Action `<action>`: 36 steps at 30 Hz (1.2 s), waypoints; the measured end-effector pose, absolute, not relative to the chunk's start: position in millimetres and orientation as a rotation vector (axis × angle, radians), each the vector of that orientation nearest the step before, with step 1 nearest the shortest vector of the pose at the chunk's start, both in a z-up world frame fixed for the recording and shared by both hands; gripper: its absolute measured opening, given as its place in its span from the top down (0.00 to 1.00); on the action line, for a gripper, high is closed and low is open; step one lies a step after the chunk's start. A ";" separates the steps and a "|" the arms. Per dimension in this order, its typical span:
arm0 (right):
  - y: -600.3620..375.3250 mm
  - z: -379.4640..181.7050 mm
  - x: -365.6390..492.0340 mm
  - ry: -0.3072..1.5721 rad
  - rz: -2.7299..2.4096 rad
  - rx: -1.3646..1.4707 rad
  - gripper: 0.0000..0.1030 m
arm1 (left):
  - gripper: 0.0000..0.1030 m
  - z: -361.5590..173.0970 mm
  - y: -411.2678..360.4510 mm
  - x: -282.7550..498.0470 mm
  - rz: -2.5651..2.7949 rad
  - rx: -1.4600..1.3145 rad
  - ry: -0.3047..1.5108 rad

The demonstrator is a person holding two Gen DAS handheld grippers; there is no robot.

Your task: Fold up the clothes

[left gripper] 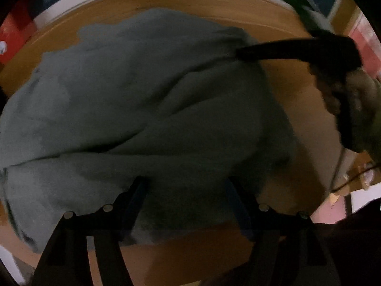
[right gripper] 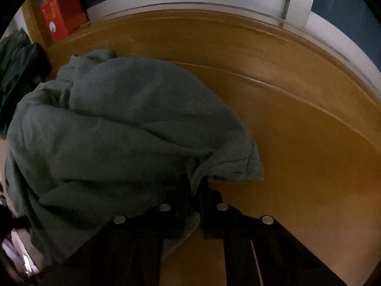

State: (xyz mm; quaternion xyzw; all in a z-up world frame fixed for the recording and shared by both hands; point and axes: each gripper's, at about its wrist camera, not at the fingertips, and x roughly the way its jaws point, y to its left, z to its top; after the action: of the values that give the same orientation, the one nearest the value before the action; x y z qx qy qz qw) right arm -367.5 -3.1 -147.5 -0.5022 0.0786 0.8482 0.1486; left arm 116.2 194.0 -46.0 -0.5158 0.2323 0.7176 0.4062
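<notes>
Warm orange-brown wooden table (right gripper: pixel 297 124) under a window frame, pretty dim lighting. A rumpled grey-green garment (left gripper: pixel 147 109) lies heaped on it, nowhere near flat. Going left to right: the left gripper (left gripper: pixel 185 190) hovers over the near edge with its jaws spread wide, nothing pinched. The right gripper (right gripper: pixel 195 190) has its jaws nearly together, clamped on a hemmed corner of the cloth. Risk from here: with only one corner held, lifting probably drags the whole bundle and bunches it further.
</notes>
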 end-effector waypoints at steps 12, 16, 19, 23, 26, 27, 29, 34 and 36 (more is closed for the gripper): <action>100.6 -123.8 -287.9 0.209 2.245 -1.319 0.93 | 0.39 -45.7 303.3 194.4 1.489 -1.125 0.640; 151.7 -123.1 -246.7 0.197 2.158 -1.291 0.93 | 0.39 -45.5 345.4 212.4 1.398 -1.133 0.597; 188.8 -124.2 -214.3 0.196 2.096 -1.278 0.93 | 0.39 -44.2 371.9 224.9 1.344 -1.164 0.554; 241.1 -128.9 -166.5 0.192 2.001 -1.275 0.93 | 0.39 -33.6 382.9 231.9 1.393 -1.156 0.532; 277.1 -131.5 -129.1 0.208 1.940 -1.294 0.91 | 0.37 -21.4 370.7 219.5 1.476 -1.165 0.497; 283.5 -124.4 -115.7 0.221 1.942 -1.279 0.90 | 0.37 -17.1 361.6 212.3 1.523 -1.168 0.487; 280.6 -104.7 -99.0 0.219 1.979 -1.233 0.79 | 0.37 -8.6 343.3 197.6 1.618 -1.175 0.466; 214.7 -58.9 -95.9 0.141 2.235 -1.178 0.50 | 0.37 -12.2 275.5 127.2 1.867 -1.259 0.407; 176.5 -52.9 -102.7 0.111 2.381 -1.209 0.44 | 0.37 -18.3 258.3 116.5 1.945 -1.301 0.367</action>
State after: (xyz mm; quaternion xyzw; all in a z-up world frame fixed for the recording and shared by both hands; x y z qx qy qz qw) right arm -102.7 176.5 -52.9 -0.4399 0.0402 0.8666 0.2322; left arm 116.5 258.3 -18.3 -0.5089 0.1434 0.7605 0.3770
